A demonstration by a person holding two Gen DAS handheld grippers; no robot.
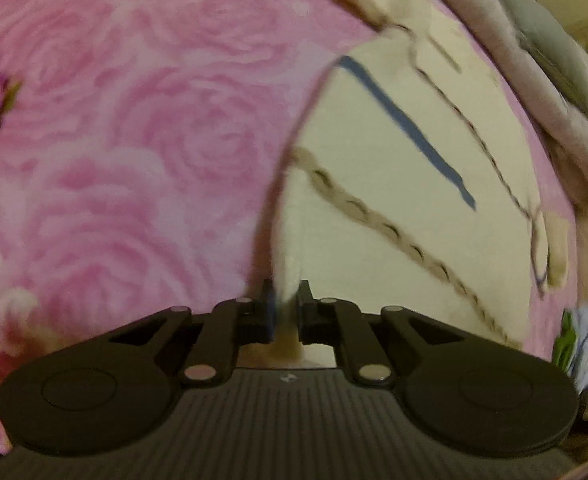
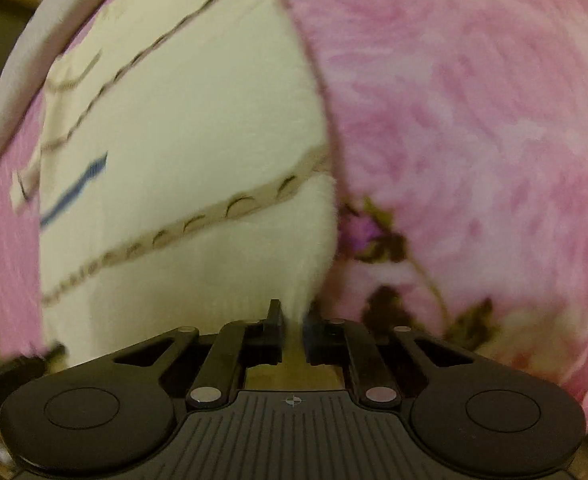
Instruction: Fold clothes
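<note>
A cream garment [image 1: 373,208] with beige patterned bands and a blue stripe lies on a pink rose-print bedspread [image 1: 154,140]. My left gripper [image 1: 285,292] is shut on the garment's left edge, lifting it off the bed. In the right wrist view the same cream garment [image 2: 198,128] fills the left half, and my right gripper [image 2: 294,312] is shut on its right edge, with the cloth pulled up between the fingers. The bedspread [image 2: 473,120] shows to the right. Both views are blurred by motion.
A pale quilt with a grey pillow [image 1: 549,52] lies along the far right of the bed in the left wrist view. A white quilt edge [image 2: 26,80] borders the bed at the left of the right wrist view.
</note>
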